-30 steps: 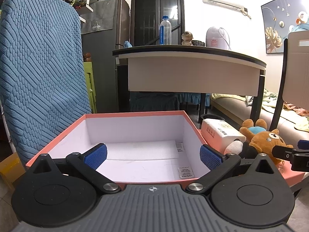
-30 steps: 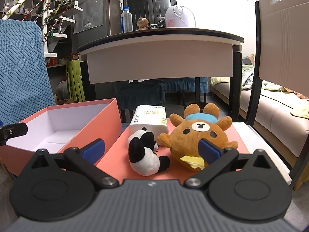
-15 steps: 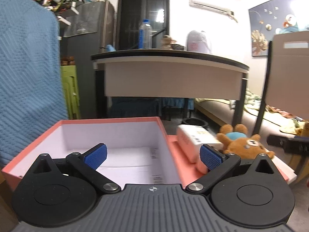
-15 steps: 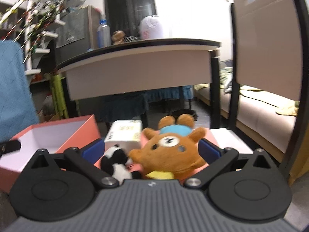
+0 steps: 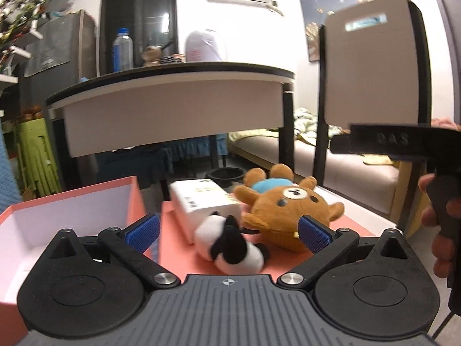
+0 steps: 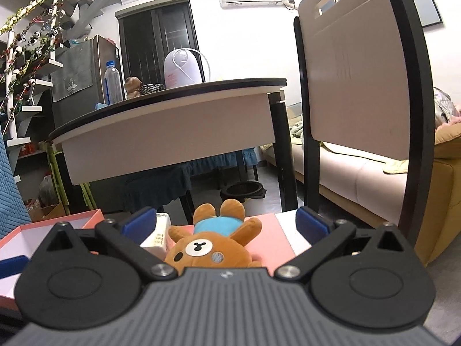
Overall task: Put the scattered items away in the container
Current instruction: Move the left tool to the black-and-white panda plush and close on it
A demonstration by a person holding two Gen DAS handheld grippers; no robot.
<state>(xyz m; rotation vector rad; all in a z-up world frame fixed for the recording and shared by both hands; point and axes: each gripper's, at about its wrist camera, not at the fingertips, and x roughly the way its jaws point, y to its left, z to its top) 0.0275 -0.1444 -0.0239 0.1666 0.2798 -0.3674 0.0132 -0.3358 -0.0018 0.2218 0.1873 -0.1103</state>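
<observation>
A salmon-pink box (image 5: 72, 201) with a white inside stands open at the left. Beside it, on a pink lid (image 5: 178, 248), lie a black-and-white panda plush (image 5: 230, 245), a white carton (image 5: 201, 204) and a brown bear plush (image 5: 285, 210). My left gripper (image 5: 227, 230) is open, its blue pads either side of the panda, short of it. My right gripper (image 6: 224, 222) is open above the bear plush (image 6: 213, 245), with the carton (image 6: 157, 236) at its left pad. The box (image 6: 43, 230) shows at the left edge. A hand (image 5: 440, 222) holds the right gripper's handle.
A chair back (image 6: 360, 86) rises close on the right. Behind the toys stands a table (image 6: 173, 121) bearing a water bottle (image 6: 113, 83) and a white appliance (image 6: 181, 69). A sofa (image 6: 374, 178) lies at the right, blue fabric (image 6: 11, 196) at the left.
My left gripper swung right, from over the box to facing the panda and bear. My right gripper moved forward and over the bear; the panda has dropped out of its view.
</observation>
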